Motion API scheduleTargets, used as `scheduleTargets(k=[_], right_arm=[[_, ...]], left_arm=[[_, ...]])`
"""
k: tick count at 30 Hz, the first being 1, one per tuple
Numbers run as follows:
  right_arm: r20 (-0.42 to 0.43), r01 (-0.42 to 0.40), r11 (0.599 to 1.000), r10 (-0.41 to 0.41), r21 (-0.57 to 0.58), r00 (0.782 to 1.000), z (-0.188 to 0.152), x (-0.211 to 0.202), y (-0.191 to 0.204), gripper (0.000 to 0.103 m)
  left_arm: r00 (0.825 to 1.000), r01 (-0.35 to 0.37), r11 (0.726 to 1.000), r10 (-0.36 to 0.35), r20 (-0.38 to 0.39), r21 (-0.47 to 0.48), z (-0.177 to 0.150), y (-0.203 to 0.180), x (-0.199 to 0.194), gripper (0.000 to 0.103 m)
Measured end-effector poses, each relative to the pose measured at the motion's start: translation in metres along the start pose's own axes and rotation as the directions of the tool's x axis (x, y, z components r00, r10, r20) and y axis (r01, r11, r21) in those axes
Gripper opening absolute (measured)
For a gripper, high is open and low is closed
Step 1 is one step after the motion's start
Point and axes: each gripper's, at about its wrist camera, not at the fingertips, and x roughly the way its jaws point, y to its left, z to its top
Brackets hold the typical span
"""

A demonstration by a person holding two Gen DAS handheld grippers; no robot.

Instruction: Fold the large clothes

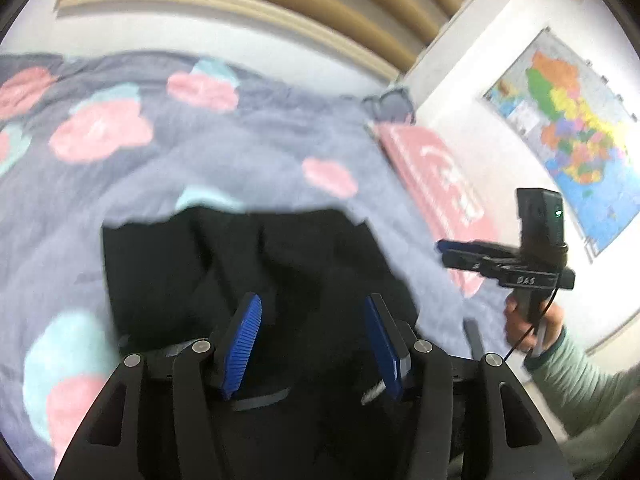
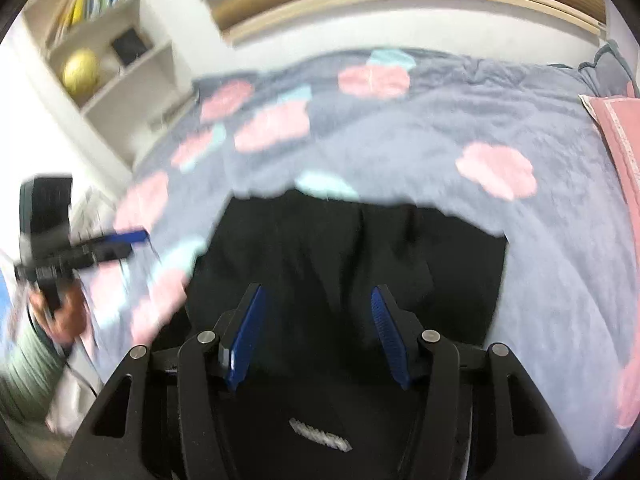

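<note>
1. My left gripper (image 1: 312, 344) has its two blue pads wide apart, and I see nothing held between them. It is above the black garment (image 1: 256, 264).
2. My right gripper (image 2: 318, 334) is also spread wide, with nothing between its pads. It is above the same black garment (image 2: 360, 264).
3. The black garment lies on the bed, on a grey-blue blanket (image 1: 224, 160) with pink and light green flowers. Its far edge is uneven and the cloth has some folds. Near the bottom of the right wrist view there is a small white print (image 2: 320, 434) on the cloth; I cannot read it.
4. From the left wrist view I see the right gripper at the right side, held by a hand (image 1: 532, 328) in a pale green sleeve, beside the bed and away from the garment. Its state I cannot tell from this side.
5. A pink pillow (image 1: 436, 184) lies on the bed near the wall, and a coloured map (image 1: 576, 136) hangs on that wall.
6. In the right wrist view a white shelf (image 2: 132, 64) stands beside the bed, with a yellow ball (image 2: 80, 72) and books in it.
7. Both pictures are blurred.
</note>
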Motion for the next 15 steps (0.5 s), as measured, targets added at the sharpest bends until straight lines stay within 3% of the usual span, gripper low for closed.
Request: scheduleTargets(k=[3,5,8,11,12,15], right_arm=[[-0.033,-0.011,0.998,0.013,0.061,0.999,0.021,0.035,0.004,0.059],[-0.111,-0.012,0.996,0.021,0.085,0.994,0.02,0.073,0.007,0.059],[-0.252,0.011,0.997,0.008,0.073,0.968,-0.009,0.123,0.006,0.059],[-0.347,0.072,0.997,-0.056,0.035,0.936,-0.05,0.162,-0.002,0.059],[-0.348,0.076,0.996,-0.058,0.039,0.936,-0.062,0.166,-0.003,0.059],[-0.306,0.089,0.995,-0.073,0.038,0.949,-0.075,0.167,-0.005,0.059]], left_arm=[[0.999,-0.014,1.0,0.014,-0.033,-0.012,0.019,-0.007,0.041,0.055],[0.997,-0.006,0.999,0.003,-0.082,-0.047,0.02,0.002,0.069,0.055],[0.981,-0.038,0.993,0.016,-0.194,-0.11,-0.001,0.022,0.116,0.055],[0.948,-0.081,0.981,0.021,-0.316,-0.176,-0.042,0.046,0.157,0.055],[0.941,-0.095,0.978,0.027,-0.338,-0.187,-0.054,0.052,0.166,0.055],[0.949,-0.092,0.971,0.018,-0.316,-0.219,-0.064,0.059,0.17,0.055]])
